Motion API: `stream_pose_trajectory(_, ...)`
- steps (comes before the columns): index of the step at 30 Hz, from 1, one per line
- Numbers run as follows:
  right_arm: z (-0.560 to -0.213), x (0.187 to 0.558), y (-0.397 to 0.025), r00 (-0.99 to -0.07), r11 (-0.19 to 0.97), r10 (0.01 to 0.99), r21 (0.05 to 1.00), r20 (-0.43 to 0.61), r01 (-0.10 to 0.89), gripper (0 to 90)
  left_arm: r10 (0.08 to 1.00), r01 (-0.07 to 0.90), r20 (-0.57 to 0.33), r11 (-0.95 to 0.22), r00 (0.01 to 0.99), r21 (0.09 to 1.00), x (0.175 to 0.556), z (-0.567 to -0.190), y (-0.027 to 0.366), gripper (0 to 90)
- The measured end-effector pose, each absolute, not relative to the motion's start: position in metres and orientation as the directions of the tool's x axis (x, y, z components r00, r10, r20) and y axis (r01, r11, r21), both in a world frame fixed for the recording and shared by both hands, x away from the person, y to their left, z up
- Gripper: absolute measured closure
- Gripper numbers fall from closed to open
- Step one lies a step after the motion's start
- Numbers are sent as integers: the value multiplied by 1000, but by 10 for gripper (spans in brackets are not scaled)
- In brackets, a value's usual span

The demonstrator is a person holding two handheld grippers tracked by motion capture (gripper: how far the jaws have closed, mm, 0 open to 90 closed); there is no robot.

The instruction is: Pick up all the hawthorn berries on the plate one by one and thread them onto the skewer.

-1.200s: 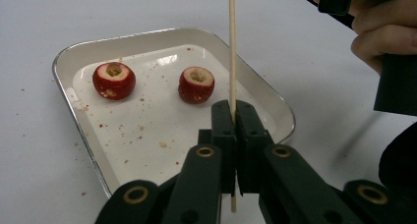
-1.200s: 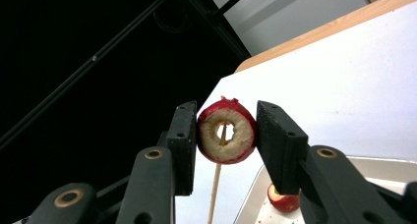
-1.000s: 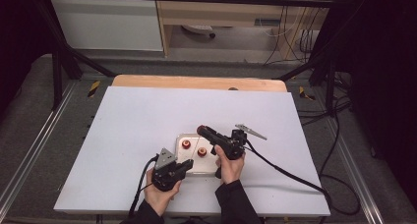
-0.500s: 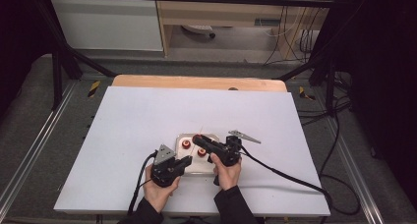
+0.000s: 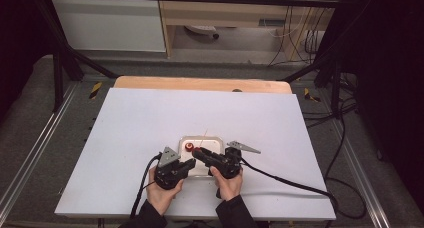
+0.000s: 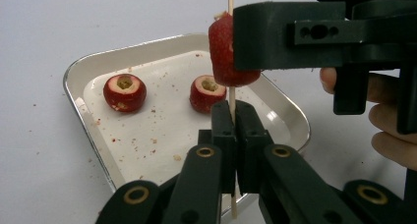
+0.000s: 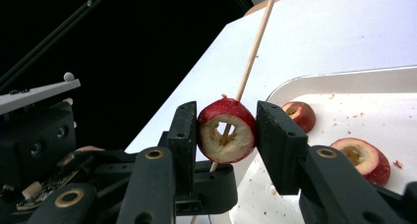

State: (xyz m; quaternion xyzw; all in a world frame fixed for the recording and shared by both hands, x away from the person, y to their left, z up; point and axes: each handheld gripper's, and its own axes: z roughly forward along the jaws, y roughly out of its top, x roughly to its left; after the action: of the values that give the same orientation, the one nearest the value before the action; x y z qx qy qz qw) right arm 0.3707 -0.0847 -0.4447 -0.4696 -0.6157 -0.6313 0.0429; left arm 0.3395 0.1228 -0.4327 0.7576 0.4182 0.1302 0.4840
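Clearly, your right gripper (image 7: pixel 227 130) was clamped on a cored red fruit piece (image 7: pixel 226 137), one jaw pressing each side, with the wooden skewer (image 7: pixel 252 57) running through its hollow middle. Just below that, your left gripper (image 6: pixel 235 130) had its jaws pinched together on the skewer's lower shaft, holding it nearly upright above the near edge of the white tray (image 6: pixel 78 76).

To do this threading step well, I judge you needed to keep the left gripper steady and the stick straight, then slide the fruit down along the shaft without twisting, since a sideways push could bend or snap so thin a stick. Squeezing harder would likely have crushed the soft flesh.

The held piece looked round, red-skinned, pale inside, with a ragged hole cut through its core. Beyond the grippers, two more cored pieces (image 6: pixel 124 92) (image 6: pixel 208 92) lay in the tray, apart from each other, cut faces up, among scattered crumbs. Around the tray lay the bare white tabletop (image 5: pixel 140 123).
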Motion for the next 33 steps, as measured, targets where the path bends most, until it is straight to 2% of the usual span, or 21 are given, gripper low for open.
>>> stream_pose_trajectory(6,-445,369,-85,-561,-221,533,744,633,630,611,748,500,-201,-196,632,844,339,-434,124,880)
stream_pose_trajectory(8,-441,367,-87,-575,-199,554,766,603,612,543,748,494,-192,-202,635,846,339,-432,126,880)
stream_pose_trajectory(10,-439,367,-89,-584,-185,564,779,584,600,527,746,491,-188,-207,639,846,339,-432,130,880)
stream_pose_trajectory(11,-435,366,-92,-591,-163,584,794,556,585,465,744,485,-179,-216,644,847,339,-432,132,879)
stream_pose_trajectory(14,-429,367,-96,-595,-119,607,801,527,587,376,739,468,-138,-259,659,845,336,-433,142,879)
stream_pose_trajectory(16,-428,368,-98,-595,-103,618,803,514,587,351,736,468,-131,-272,664,841,336,-433,146,879)
stream_pose_trajectory(18,-426,370,-100,-603,-64,631,807,488,586,302,737,474,-130,-279,663,835,336,-433,152,879)
stream_pose_trajectory(19,-425,373,-102,-609,-24,641,805,467,593,248,734,478,-128,-289,667,830,337,-433,156,879)
stream_pose_trajectory(21,-425,374,-104,-606,-1,651,799,457,601,232,734,473,-109,-310,671,825,336,-432,162,879)
stream_pose_trajectory(22,-425,377,-107,-607,52,675,793,420,607,207,733,474,-103,-319,672,821,336,-432,164,879)
stream_pose_trajectory(28,-417,386,-113,-619,151,702,776,352,612,195,719,460,-73,-359,691,812,333,-430,178,879)
stream_pose_trajectory(33,-404,395,-106,-686,354,702,744,190,567,230,711,455,-67,-372,700,809,332,-432,188,879)
